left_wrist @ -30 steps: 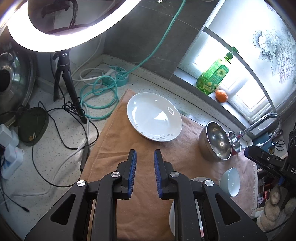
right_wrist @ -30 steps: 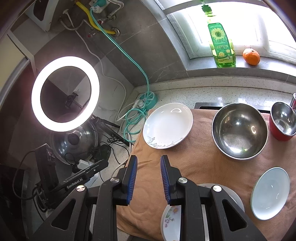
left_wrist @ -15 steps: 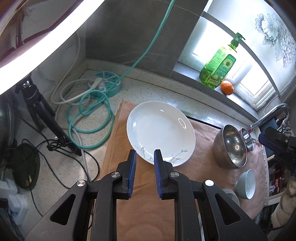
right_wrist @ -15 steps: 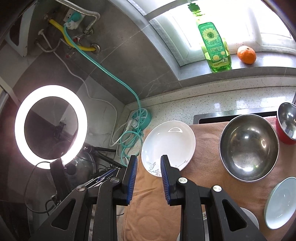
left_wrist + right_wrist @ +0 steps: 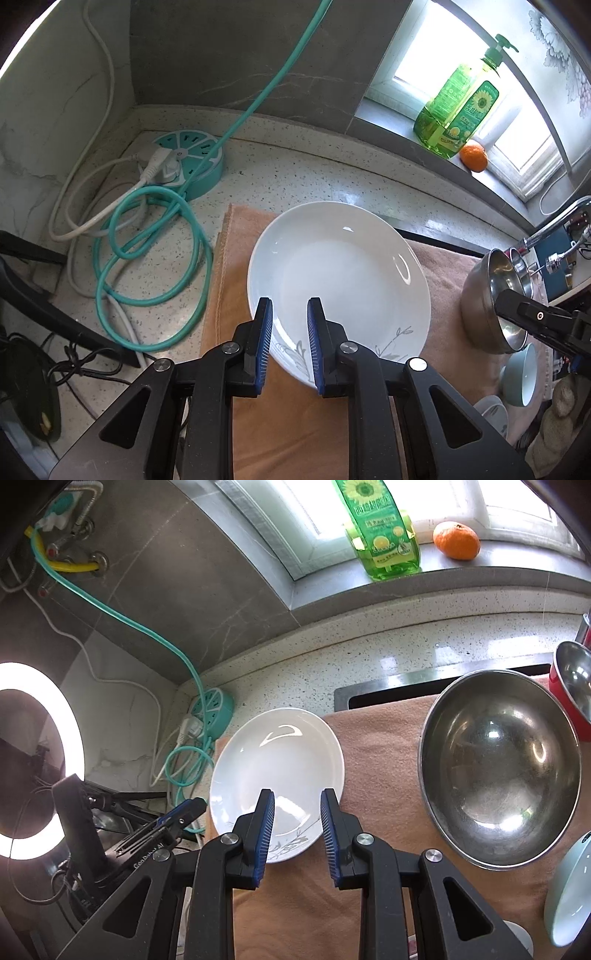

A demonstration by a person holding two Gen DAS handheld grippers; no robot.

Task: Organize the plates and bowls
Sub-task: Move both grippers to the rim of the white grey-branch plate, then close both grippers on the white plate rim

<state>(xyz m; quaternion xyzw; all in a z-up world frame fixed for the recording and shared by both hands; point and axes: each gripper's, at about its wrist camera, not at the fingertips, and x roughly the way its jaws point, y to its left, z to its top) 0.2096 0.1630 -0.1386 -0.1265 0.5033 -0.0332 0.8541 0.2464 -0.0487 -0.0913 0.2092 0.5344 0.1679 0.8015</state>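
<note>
A white plate with a grey sprig pattern lies on the brown towel at its far left end. My left gripper hovers over the plate's near rim, its jaws a narrow gap apart and holding nothing. In the right wrist view the same plate sits under my right gripper, which is also narrowly open and holds nothing. A large steel bowl stands right of the plate. Beside it are a red cup and a pale blue bowl.
A teal power strip with looped hose and cables lies left of the towel. A green detergent bottle and an orange stand on the sill. A faucet is at right, a ring light at left.
Both grippers have moved down and forward toward the white plate, which now fills more of each view. The ring light has left the left wrist view. Jaw gaps are unchanged.
</note>
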